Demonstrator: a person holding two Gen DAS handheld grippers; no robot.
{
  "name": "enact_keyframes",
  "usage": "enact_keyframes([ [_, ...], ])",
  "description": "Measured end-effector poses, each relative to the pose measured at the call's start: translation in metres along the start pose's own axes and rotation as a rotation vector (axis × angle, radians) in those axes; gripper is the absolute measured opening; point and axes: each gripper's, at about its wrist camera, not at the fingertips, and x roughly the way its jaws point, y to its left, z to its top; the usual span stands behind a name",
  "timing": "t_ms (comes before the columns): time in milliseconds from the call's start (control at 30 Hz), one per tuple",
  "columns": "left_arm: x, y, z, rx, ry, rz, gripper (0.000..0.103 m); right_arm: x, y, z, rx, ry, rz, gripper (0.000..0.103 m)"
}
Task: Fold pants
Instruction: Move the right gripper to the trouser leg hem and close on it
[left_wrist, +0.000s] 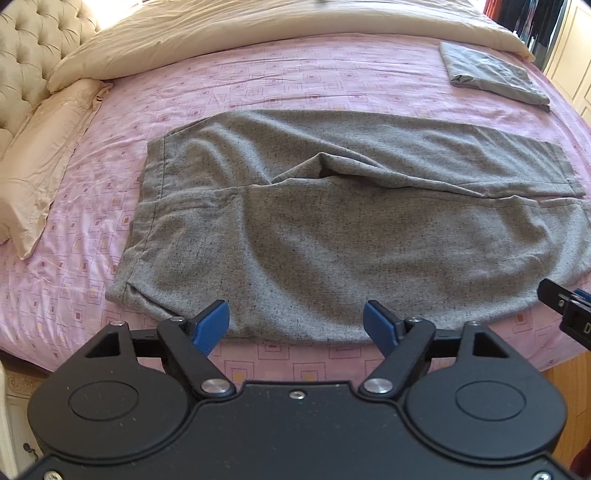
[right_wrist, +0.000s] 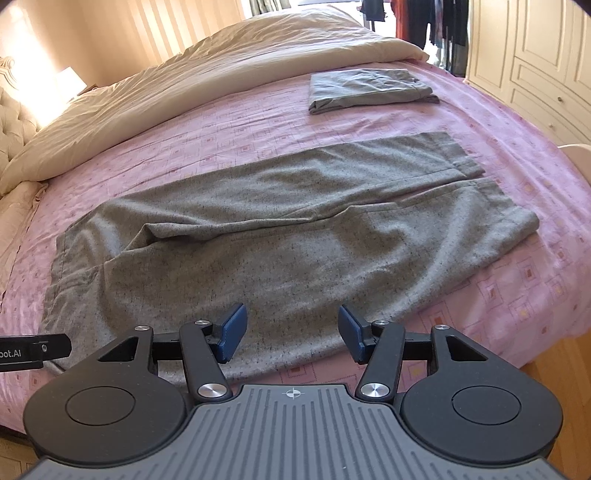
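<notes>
Pants: grey flecked trousers lying flat on the pink patterned sheet, directly ahead of both grippers, their near edge just beyond the fingertips.
Left gripper: released, blue pads apart with nothing between them, poised over the near edge toward the waistband end.
Right gripper: likewise released and empty, over the same near edge, further toward the hems; its black body shows at the right margin of the left view.
Long axis: runs crosswise in front of the tools. Waistband points to the left of the grippers, hems to the right.
Layout: both legs lie side by side, near leg closest to the tools, far leg beyond it; a raised crease sits at the crotch between them.
Handling, judged: soft, light, limp woven cloth. It should drape and sag wherever unsupported, and is neither fragile nor slippery.
Where to grip, judged: pinch the near leg's outer edge at two spread points, one per gripper, then carry it over onto the far leg.
Risk, judged: the crotch crease may bunch under the fold.
Beyond: a folded grey garment lies farther off to the right; a cream duvet lies along the far side.
</notes>
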Motion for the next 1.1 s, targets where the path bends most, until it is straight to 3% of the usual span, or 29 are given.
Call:
enact_keyframes([
  [267,0.034,-0.030,0.036,0.072,-0.002,-0.023,0.074,0.010,-0.023,0.018,0.053,-0.090,-0.031,0.053],
  [333,0.042,-0.041,0.044,0.112,-0.014,-0.042,0.073,0.020,-0.038,0.028,0.093,-0.073,-0.051,0.053],
  [433,0.052,-0.058,0.054,0.177,-0.018,-0.079,0.072,0.036,-0.066,0.042,0.153,-0.046,-0.142,0.052],
  [567,0.064,-0.078,0.059,0.254,-0.004,-0.115,0.072,0.045,-0.114,0.052,0.278,-0.031,-0.260,0.041],
  [667,0.069,-0.089,0.057,0.296,0.014,-0.105,0.072,0.048,-0.154,0.053,0.384,-0.030,-0.332,0.041],
  [867,0.068,-0.095,0.053,0.265,0.035,-0.065,0.072,0.059,-0.219,0.052,0.515,-0.001,-0.394,0.041],
  [1100,0.056,-0.094,0.045,0.149,0.046,0.033,0.072,0.092,-0.264,0.054,0.588,0.020,-0.296,0.041],
])
